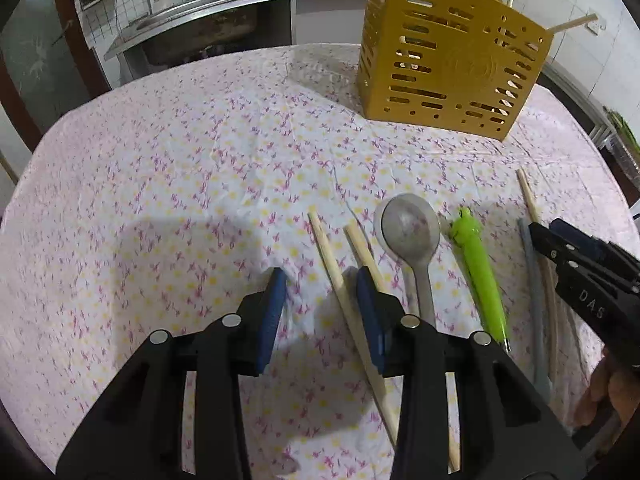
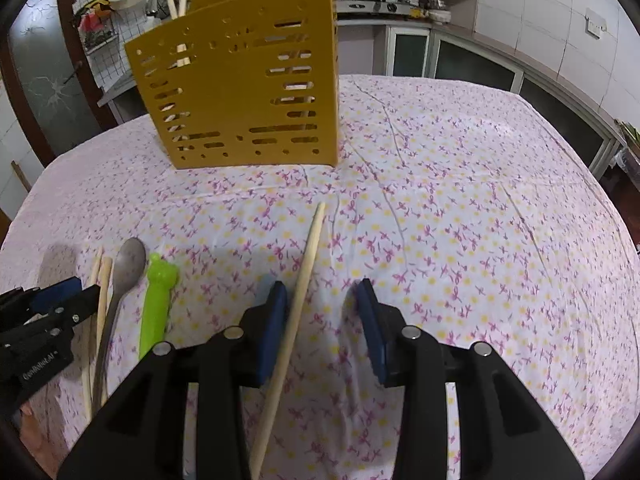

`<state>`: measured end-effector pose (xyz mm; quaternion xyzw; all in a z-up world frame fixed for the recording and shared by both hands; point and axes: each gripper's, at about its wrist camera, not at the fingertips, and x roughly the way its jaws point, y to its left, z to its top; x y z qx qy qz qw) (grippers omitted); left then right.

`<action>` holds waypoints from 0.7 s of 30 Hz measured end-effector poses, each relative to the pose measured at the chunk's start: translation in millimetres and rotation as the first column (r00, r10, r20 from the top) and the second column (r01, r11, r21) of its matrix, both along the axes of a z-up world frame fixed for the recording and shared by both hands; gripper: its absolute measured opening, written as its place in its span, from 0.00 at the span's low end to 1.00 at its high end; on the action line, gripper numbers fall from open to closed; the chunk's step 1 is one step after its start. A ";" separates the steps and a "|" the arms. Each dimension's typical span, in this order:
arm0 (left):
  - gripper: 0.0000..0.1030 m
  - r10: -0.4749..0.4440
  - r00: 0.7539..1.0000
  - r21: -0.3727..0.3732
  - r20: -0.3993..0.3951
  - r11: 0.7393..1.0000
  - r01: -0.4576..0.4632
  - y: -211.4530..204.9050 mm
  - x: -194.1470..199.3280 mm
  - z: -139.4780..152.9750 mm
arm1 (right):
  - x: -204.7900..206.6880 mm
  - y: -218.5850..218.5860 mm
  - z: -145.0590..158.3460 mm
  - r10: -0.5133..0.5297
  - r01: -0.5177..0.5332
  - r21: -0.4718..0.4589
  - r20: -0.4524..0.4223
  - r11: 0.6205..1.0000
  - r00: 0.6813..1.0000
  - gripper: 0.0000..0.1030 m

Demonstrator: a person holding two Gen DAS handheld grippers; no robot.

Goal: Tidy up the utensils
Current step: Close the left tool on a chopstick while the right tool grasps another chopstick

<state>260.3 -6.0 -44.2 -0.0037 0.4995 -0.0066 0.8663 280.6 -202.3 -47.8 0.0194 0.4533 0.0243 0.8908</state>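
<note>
On the floral-clothed counter (image 2: 460, 184), the sorting of utensils is shown partly done. A yellow slotted holder (image 2: 240, 96) is seen standing upright toward the far side, and several wooden chopsticks are already held in it: their tops are seen rising above its rim, and pale shafts are glimpsed through the slots. How many are inside, and which compartment each occupies, cannot be told.

Several items are left lying flat on the cloth, well apart from the holder. From the left-wrist view they are read as two chopsticks (image 1: 340, 276), a metal spoon (image 1: 412, 232), a green pen-like object (image 1: 478, 276), a grey stick (image 1: 534, 300) and one further chopstick (image 1: 528, 196).

The left hand-held gripper (image 1: 322, 280) is shown released, its blue pads spread, with one of the two chopsticks lying between them and the other passing close under the right-hand pad; nothing is gripped. The right hand-held gripper (image 2: 322, 292) is likewise shown released and low over the cloth, with a single chopstick (image 2: 304, 280) lying just beside its left-hand pad, inside the gap.

By this evidence, roughly the later half of the sorting is judged to remain, each loose piece having yet to be lifted and stood in the holder.
</note>
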 end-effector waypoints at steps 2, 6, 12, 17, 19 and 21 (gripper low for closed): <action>0.26 -0.004 1.000 0.005 0.006 1.000 0.004 0.8 3.4 -0.4 | 4.2 2.1 1.6 0.002 -0.003 -0.010 -0.023 1.000 1.000 0.29; 0.10 -0.025 1.000 -0.024 0.004 0.999 0.026 6.9 4.5 0.5 | 3.5 5.1 3.7 0.013 -0.013 -0.007 -0.038 1.000 0.999 0.13; 0.09 -0.048 0.998 -0.067 -0.040 0.997 0.046 12.9 11.2 1.3 | 2.9 -1.5 6.7 0.017 -0.014 0.049 -0.068 0.999 0.998 0.09; 0.09 -0.041 0.997 -0.036 -0.060 0.999 0.039 10.4 14.3 1.4 | 10.1 -2.3 3.9 0.011 -0.005 0.072 -0.087 0.997 0.996 0.09; 0.09 -0.019 0.998 -0.028 -0.058 0.999 0.017 4.5 17.7 0.2 | 8.9 -1.6 1.9 -0.001 0.005 0.069 -0.064 0.998 0.998 0.09; 0.09 0.010 0.999 -0.029 -0.037 1.000 -0.011 2.8 15.4 0.3 | 5.3 -2.8 -0.3 -0.012 0.013 0.074 -0.019 0.997 1.000 0.09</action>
